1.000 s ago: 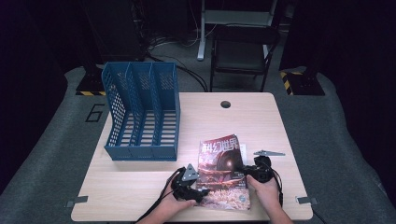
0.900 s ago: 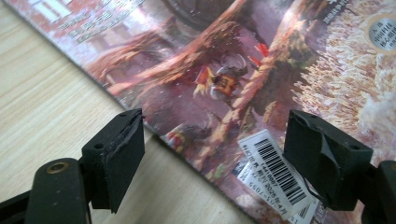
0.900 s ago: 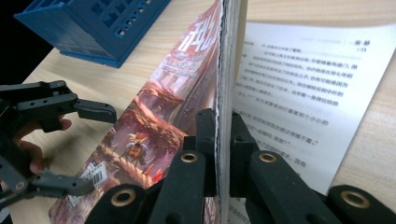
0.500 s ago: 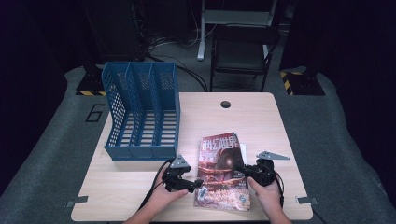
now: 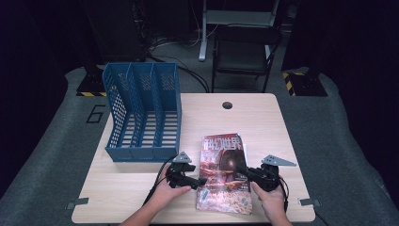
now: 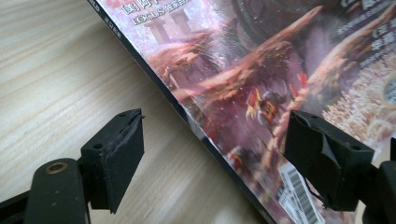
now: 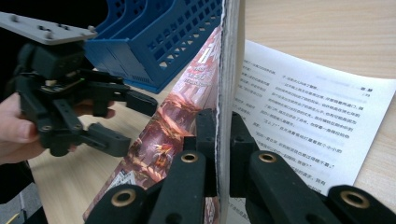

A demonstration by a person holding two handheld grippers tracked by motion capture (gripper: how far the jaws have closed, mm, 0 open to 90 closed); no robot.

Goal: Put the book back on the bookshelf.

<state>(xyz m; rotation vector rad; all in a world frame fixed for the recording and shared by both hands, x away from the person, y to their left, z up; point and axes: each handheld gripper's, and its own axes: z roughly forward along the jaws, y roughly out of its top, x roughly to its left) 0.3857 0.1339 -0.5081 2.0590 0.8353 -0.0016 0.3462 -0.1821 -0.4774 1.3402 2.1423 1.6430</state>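
A magazine (image 5: 225,172) with a red illustrated cover lies near the table's front edge. My right gripper (image 5: 242,172) is shut on its right edge, and in the right gripper view my right gripper (image 7: 223,121) pinches that edge of the magazine (image 7: 182,112) upright between the pads. My left gripper (image 5: 200,181) stands open at the magazine's left edge. In the left gripper view my left gripper (image 6: 215,126) has its jaws spread wide, one over bare wood and one over the magazine (image 6: 261,60). The left gripper (image 7: 135,123) is open there too.
A blue three-slot file rack (image 5: 141,113) stands on the wooden table (image 5: 263,122) at the back left, seen close as the rack (image 7: 154,42). A printed white page (image 7: 303,121) lies flat under the lifted edge. Chairs and cables sit beyond the table.
Both hands have risen slightly. The magazine's right edge has come up in the right gripper, and the left gripper has shifted a little at the magazine's left edge.
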